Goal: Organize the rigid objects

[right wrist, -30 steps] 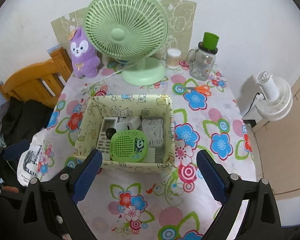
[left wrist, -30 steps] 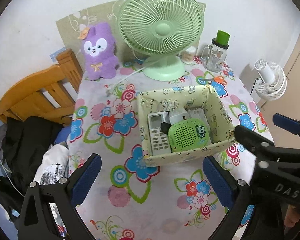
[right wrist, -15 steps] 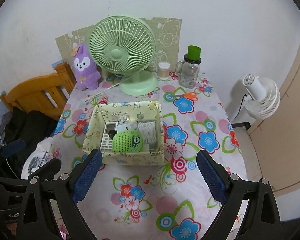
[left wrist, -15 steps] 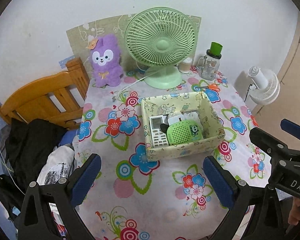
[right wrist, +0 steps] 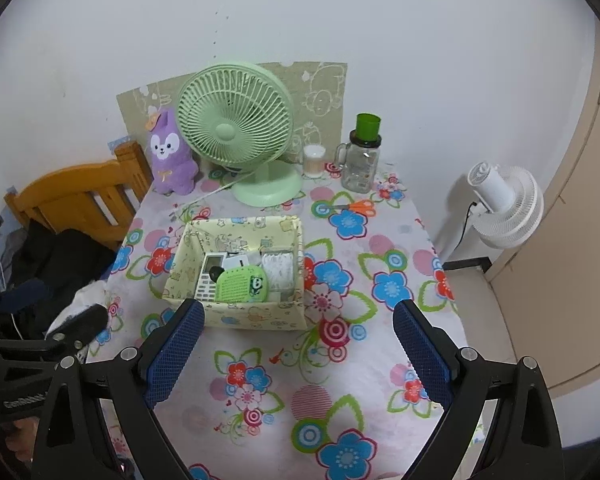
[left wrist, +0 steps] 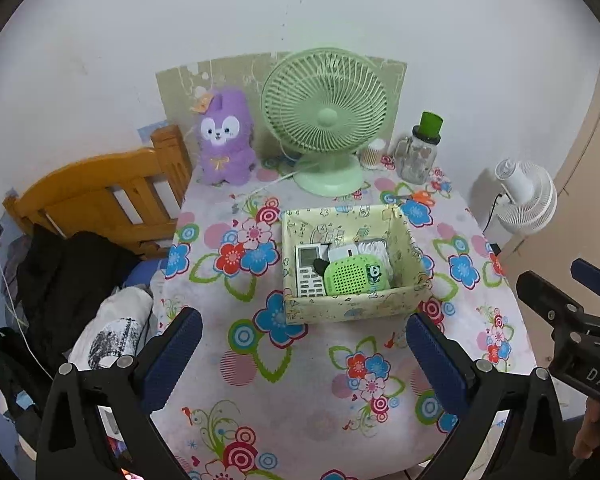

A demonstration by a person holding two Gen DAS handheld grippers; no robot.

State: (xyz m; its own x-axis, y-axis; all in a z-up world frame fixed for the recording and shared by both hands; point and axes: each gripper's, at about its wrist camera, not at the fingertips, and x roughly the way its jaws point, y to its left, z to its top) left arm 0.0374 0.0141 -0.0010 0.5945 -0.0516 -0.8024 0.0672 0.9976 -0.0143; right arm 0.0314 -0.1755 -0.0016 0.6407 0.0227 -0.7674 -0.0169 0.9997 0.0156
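A pale yellow fabric box [left wrist: 408,236] [right wrist: 184,252] sits mid-table. In it lie a white remote [left wrist: 309,272] [right wrist: 208,276], a green speaker [left wrist: 356,278] [right wrist: 242,284], a white adapter [left wrist: 342,252] and a white bundle [right wrist: 278,268]. My left gripper [left wrist: 304,356] is open and empty, held high over the table's near edge. My right gripper [right wrist: 296,356] is open and empty, also well back from the box; it shows at the right edge of the left wrist view [left wrist: 560,292].
A green desk fan [left wrist: 326,120] [right wrist: 238,132], a purple plush [left wrist: 224,140] [right wrist: 170,152], a glass jar with green lid [left wrist: 420,152] [right wrist: 362,160], a small cup [right wrist: 314,160] and orange scissors [right wrist: 358,207] stand at the back. A wooden chair [left wrist: 100,200] and a white floor fan [right wrist: 504,204] flank the floral table [left wrist: 308,392].
Both grippers have pulled back and up from the box, so the whole table now appears smaller. Both stay open. Nothing on the table has moved.
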